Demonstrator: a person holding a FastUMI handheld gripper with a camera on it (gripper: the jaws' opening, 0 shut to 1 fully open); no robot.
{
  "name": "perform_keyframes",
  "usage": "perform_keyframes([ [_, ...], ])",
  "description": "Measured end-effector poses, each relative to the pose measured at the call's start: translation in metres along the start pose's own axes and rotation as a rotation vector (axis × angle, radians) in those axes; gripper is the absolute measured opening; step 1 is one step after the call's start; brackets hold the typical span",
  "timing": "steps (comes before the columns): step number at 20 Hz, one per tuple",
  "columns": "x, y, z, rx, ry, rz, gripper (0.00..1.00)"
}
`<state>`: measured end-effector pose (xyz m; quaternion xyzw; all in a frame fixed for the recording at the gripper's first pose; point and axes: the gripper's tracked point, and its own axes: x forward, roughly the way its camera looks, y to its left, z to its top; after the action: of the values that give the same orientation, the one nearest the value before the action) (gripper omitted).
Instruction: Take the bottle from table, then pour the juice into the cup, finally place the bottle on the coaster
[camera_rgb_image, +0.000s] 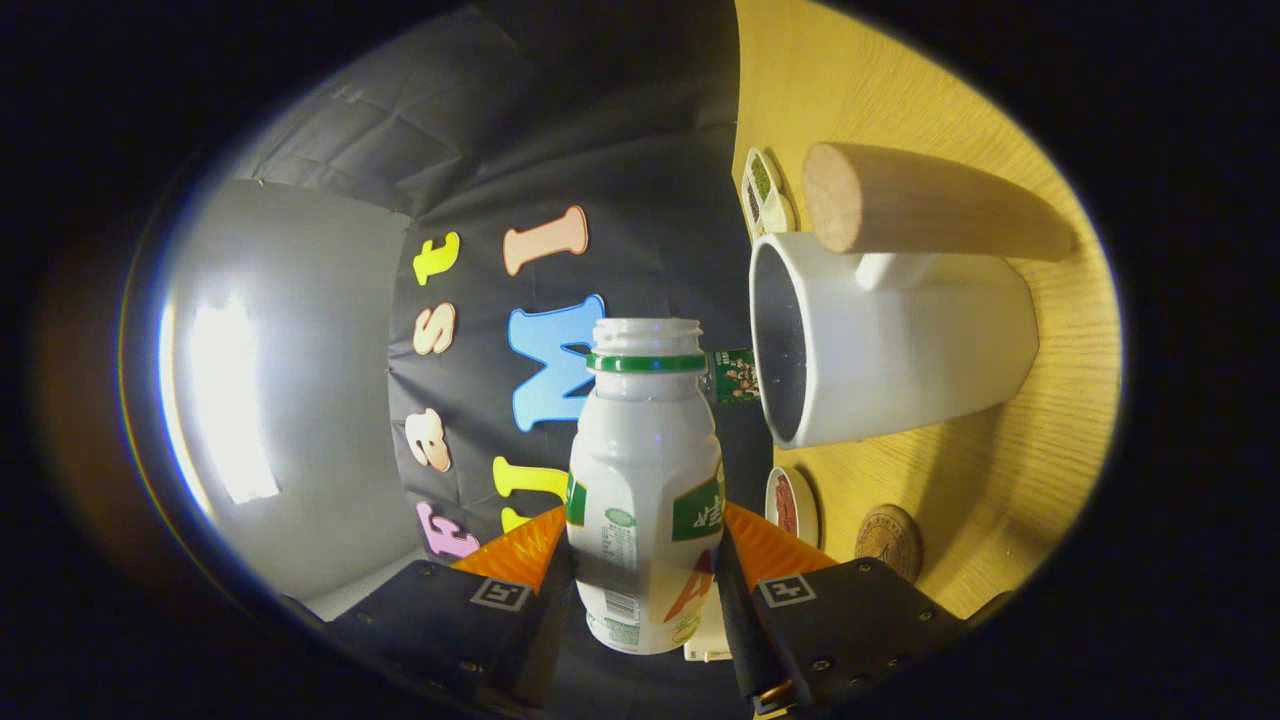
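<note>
Claw (645, 580): both fingers press on the bottle and hold it tight.
Bottle (645, 480): white, green ring at its neck, no cap, tipped on its side with its open mouth near the cup.
Cup (890, 340): white, wooden handle, standing on the yellow table (1000, 480).
Coaster (888, 540): round and brown, on the table beside the cup.

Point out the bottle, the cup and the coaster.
bottle (645, 470): gripper view, on its white body, clamped between the fingers.
cup (900, 350): gripper view, on its white outer wall.
coaster (889, 538): gripper view, on its round top face.
</note>
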<state>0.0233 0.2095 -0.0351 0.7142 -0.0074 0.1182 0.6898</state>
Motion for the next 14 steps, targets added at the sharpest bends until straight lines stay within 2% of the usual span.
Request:
perform_keyframes([
  [14, -0.004, -0.018, -0.021, -0.329, 0.056, -0.111, 0.68],
])
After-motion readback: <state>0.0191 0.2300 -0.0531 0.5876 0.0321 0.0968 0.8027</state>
